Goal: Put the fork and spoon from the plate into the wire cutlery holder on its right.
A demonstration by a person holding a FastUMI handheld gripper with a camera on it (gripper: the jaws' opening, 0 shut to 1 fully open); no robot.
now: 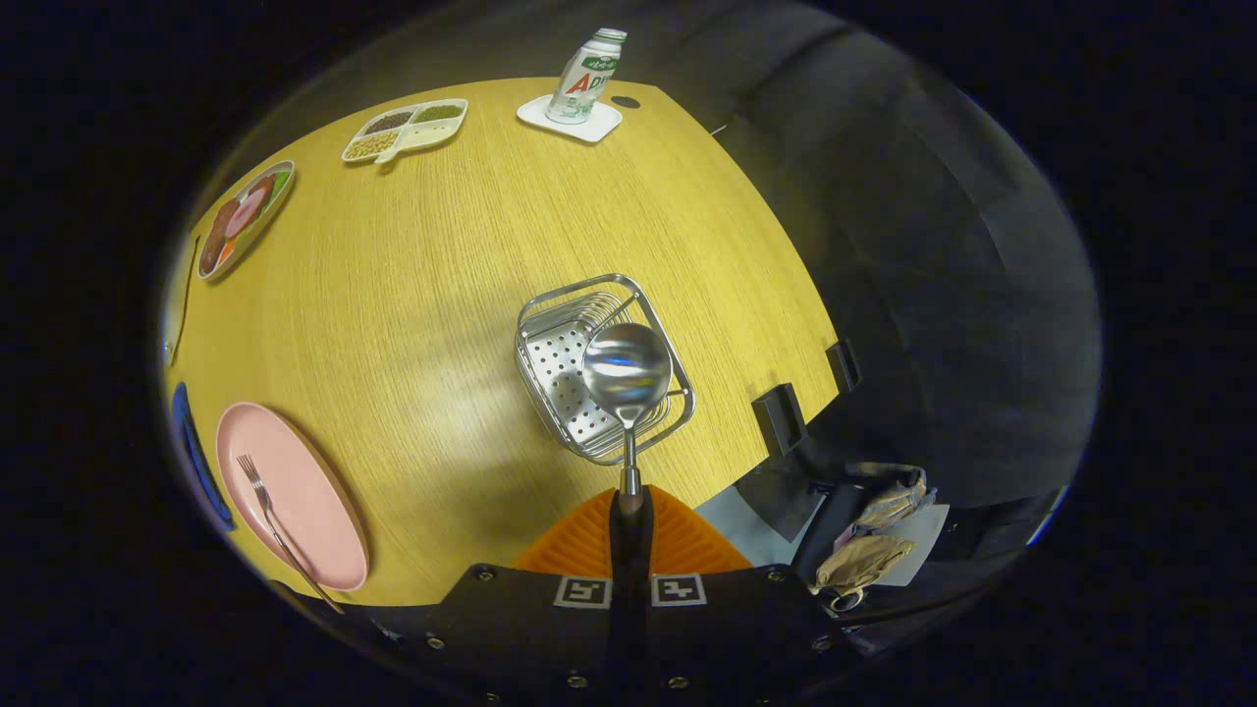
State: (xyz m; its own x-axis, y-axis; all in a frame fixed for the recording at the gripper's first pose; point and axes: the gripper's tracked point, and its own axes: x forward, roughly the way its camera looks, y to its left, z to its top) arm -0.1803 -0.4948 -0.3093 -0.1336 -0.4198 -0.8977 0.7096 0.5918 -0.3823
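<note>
While your gripper [630, 511] squeezes the shiny metal spoon [628, 371] by its handle, the bowl hangs over the silver wire cutlery holder [560, 368]. Let go crooked and it may hit the rim and tip out. The thin metal fork [270, 511] waits on the pink oval plate [314, 491], far left.

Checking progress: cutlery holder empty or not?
Empty. The wire cutlery holder shows its bare perforated bottom; the spoon is above it, clamped by the gripper. The fork lies on the pink plate.
</note>
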